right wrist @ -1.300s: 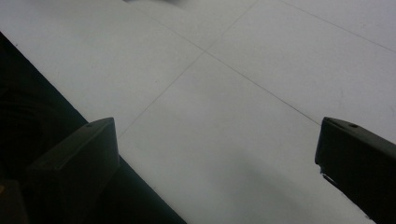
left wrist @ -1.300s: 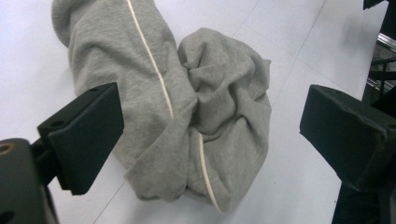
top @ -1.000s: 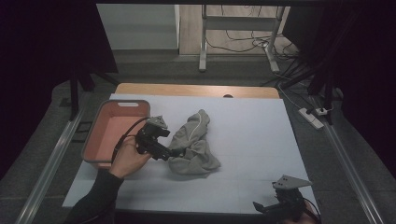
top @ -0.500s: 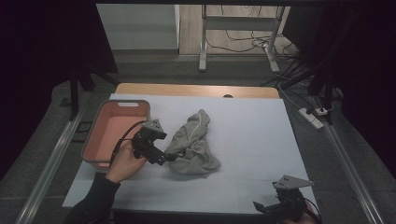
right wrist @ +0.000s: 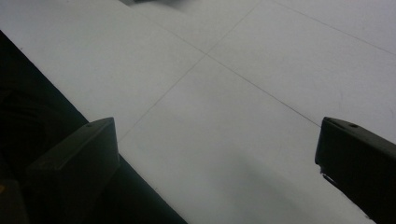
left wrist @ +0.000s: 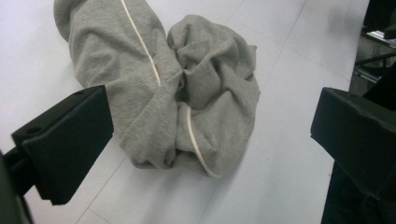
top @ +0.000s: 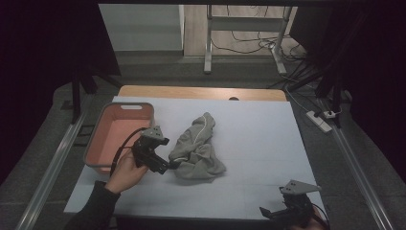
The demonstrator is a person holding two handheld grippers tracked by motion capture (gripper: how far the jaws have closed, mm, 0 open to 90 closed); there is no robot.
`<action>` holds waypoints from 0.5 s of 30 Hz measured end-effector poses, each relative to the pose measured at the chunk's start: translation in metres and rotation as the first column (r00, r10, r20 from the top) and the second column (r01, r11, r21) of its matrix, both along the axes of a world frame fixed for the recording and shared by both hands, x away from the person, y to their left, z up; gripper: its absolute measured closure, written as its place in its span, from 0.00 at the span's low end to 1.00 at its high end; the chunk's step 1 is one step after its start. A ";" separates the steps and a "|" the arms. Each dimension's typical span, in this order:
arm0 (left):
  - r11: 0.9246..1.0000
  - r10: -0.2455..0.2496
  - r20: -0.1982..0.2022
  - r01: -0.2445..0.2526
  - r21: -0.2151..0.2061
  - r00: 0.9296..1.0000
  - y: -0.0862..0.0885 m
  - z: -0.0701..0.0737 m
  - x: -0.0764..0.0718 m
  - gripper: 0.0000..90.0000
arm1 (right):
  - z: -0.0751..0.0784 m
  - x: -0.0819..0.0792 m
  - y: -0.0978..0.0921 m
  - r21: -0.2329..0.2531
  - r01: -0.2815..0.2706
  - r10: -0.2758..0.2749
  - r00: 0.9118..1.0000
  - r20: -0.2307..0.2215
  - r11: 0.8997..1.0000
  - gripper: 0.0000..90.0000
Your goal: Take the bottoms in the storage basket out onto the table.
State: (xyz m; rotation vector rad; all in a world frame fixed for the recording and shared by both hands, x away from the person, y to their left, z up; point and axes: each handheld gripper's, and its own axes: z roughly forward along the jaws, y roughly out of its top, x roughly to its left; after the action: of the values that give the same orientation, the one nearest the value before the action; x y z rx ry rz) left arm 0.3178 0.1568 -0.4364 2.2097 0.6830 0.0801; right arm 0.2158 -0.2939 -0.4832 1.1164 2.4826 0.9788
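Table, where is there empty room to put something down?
The widest bare patch of the table lies between the grey garment and the right edge. Another runs along the near edge, between the two tools. It is crowded on the left, where the left tool sits open beside the garment and the pink basin.

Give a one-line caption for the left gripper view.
Open left claw faces a crumpled grey garment on the white table.

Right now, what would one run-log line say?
left hand-held gripper: open, at garment | right hand-held gripper: open, idle | bin: beside garment
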 end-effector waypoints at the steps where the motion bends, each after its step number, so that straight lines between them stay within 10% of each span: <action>1: 1.000 0.001 0.001 -0.001 -0.003 1.000 0.000 0.000 -0.001 0.00 | 0.000 0.000 0.000 0.000 0.000 0.000 1.000 -0.001 1.000 0.00; 15: 0.999 -0.007 -0.001 0.007 -0.034 1.000 0.001 0.007 -0.015 0.00 | 0.000 0.000 0.000 -0.004 0.000 0.000 1.000 -0.001 1.000 0.00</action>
State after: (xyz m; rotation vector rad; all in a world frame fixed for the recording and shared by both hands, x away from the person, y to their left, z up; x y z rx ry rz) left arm 0.3030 0.1578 -0.4291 2.1796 0.6723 0.0627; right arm 0.2160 -0.2937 -0.4834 1.1164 2.4839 0.9736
